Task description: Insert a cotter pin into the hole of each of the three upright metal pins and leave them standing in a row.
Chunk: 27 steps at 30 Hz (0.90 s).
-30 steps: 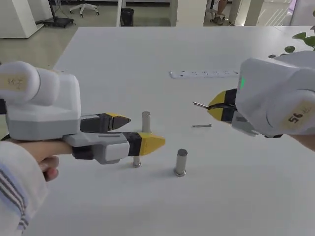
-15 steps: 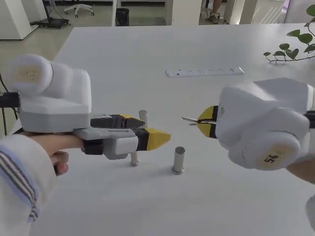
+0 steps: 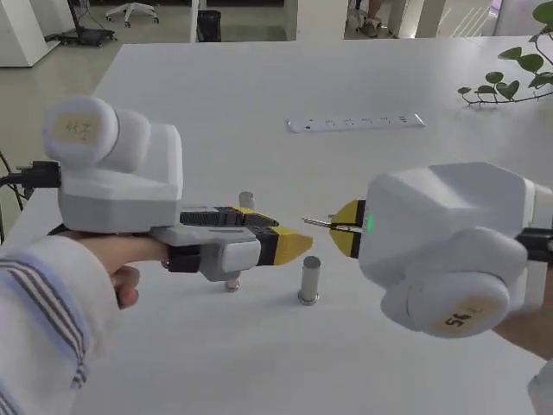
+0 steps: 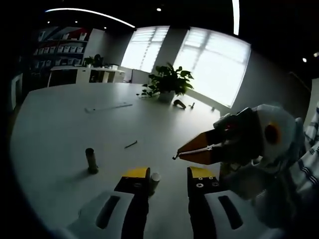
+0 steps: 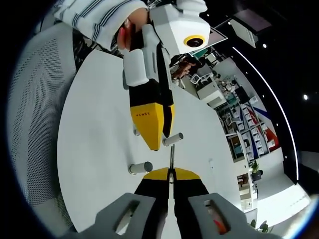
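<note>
Three short upright metal pins stand on the white table (image 3: 216, 112). One pin (image 3: 308, 281) is in the open. A second pin (image 3: 246, 200) peeks out behind my left gripper (image 3: 285, 232). The third pin (image 3: 232, 284) stands under it, in the gap between its open jaws (image 4: 154, 180) and close to one jaw. My right gripper (image 3: 339, 228) is shut on a thin cotter pin (image 3: 314, 223) that points at the left gripper's yellow tips. In the right gripper view the cotter pin (image 5: 171, 158) sticks out of the shut gripper (image 5: 170, 173) towards a pin (image 5: 173, 139).
A spare cotter pin (image 4: 131, 144) lies flat on the table beyond another upright pin (image 4: 90, 160). A white power strip (image 3: 354, 123) lies further back, and a plant sprig (image 3: 510, 73) is at the far right. Chairs and the floor lie beyond the table's far edge.
My right gripper has carried the cotter pin leftwards, close to the left gripper's tips. The left gripper has edged right over the pins. The head camera has shifted too.
</note>
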Motion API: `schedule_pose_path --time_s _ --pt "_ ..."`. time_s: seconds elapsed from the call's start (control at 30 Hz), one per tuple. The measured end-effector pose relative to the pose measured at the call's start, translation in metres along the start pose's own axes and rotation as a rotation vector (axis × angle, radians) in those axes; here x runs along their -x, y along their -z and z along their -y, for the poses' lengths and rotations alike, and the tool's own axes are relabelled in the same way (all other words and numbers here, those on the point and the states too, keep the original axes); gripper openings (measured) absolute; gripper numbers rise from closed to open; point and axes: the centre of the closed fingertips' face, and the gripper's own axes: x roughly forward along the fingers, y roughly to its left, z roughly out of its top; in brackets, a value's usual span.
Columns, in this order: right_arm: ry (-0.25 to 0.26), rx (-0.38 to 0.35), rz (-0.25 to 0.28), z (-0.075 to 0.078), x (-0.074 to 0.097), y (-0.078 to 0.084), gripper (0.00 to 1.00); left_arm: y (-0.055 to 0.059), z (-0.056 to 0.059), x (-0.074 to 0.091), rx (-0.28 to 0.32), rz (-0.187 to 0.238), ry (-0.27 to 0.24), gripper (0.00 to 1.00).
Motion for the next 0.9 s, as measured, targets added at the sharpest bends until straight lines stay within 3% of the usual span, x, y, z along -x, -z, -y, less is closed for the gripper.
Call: schedule_pose_path --time_s 0.27,0.43,0.9 --pt "-0.006 0.034 0.013 -0.004 0.0 -0.006 0.0 -0.003 0.004 -0.003 0.012 0.011 0.016 0.18" --pt "-0.019 0.05 0.014 -0.007 -0.001 -0.009 0.0 0.0 0.007 -0.004 -0.005 0.004 0.027 0.06" --pt "-0.03 0.05 0.037 -0.012 -0.004 -0.016 0.0 0.002 0.007 -0.004 0.004 0.0 0.031 0.03"
